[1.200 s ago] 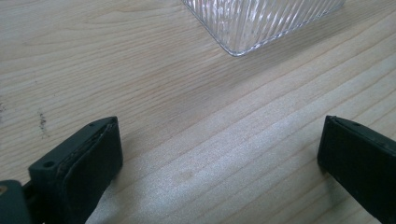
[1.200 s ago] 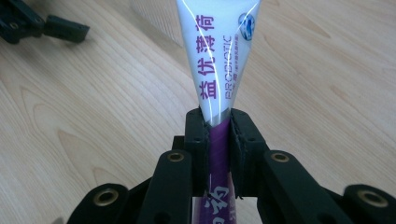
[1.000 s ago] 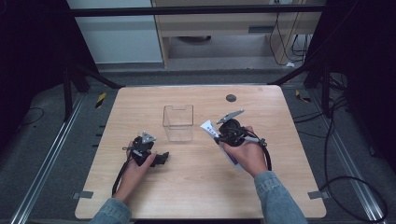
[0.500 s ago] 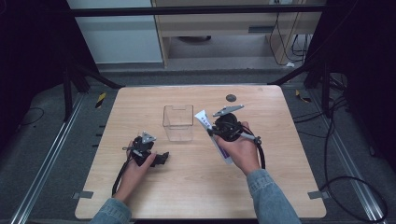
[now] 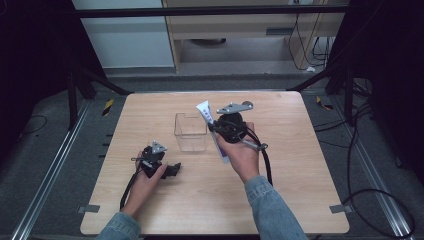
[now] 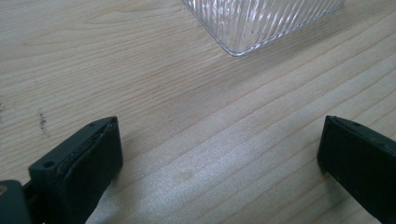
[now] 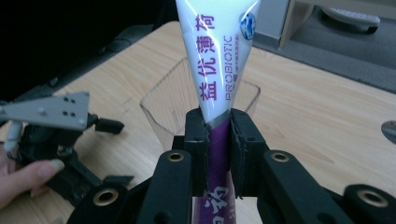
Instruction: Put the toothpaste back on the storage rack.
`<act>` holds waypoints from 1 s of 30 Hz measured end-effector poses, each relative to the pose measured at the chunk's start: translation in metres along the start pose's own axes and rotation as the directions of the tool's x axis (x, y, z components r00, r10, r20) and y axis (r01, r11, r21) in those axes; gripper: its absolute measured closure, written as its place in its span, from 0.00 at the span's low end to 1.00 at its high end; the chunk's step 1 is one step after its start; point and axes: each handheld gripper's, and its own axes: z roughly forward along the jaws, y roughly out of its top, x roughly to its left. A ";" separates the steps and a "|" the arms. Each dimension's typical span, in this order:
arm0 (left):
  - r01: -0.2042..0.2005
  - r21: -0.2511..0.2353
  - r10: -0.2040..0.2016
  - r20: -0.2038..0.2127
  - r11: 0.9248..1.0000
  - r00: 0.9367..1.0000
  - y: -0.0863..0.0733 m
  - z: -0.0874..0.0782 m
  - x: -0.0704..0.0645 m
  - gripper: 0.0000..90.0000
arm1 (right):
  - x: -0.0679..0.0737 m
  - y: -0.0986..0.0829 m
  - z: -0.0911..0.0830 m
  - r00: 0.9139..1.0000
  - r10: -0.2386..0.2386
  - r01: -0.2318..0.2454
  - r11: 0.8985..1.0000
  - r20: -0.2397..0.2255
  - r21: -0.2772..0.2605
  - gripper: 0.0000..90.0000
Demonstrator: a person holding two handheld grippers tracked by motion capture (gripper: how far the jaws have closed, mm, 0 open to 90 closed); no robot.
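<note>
One white-and-purple plastic tube [image 7: 216,60] near frame centre, long axis running lower right to upper left in the high view, crimped white end up over the single clear ribbed plastic box [image 5: 190,132]. Clamped mid-body by the raised right gripper [image 7: 218,140]. Left gripper [image 6: 219,154] low on the light wooden table [image 5: 300,165] at lower left, jaws wide apart, holding nothing.

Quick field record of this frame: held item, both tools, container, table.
held item: white and purple tube printed PROBIOTIC, wide flat end pointing away from the camera
right tool: shut on the tube, raised beside the box
left tool: open, nothing between its jaws, low over the table
container: clear plastic box, open top, looks empty, standing upright near the table's middle
tube vs box: not yet inside
</note>
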 end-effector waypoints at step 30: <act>0.001 0.000 -0.001 0.000 1.000 1.000 0.000 0.000 0.000 0.00 | 0.003 0.087 0.021 0.996 -0.058 0.064 0.994 0.070 -0.091 0.87</act>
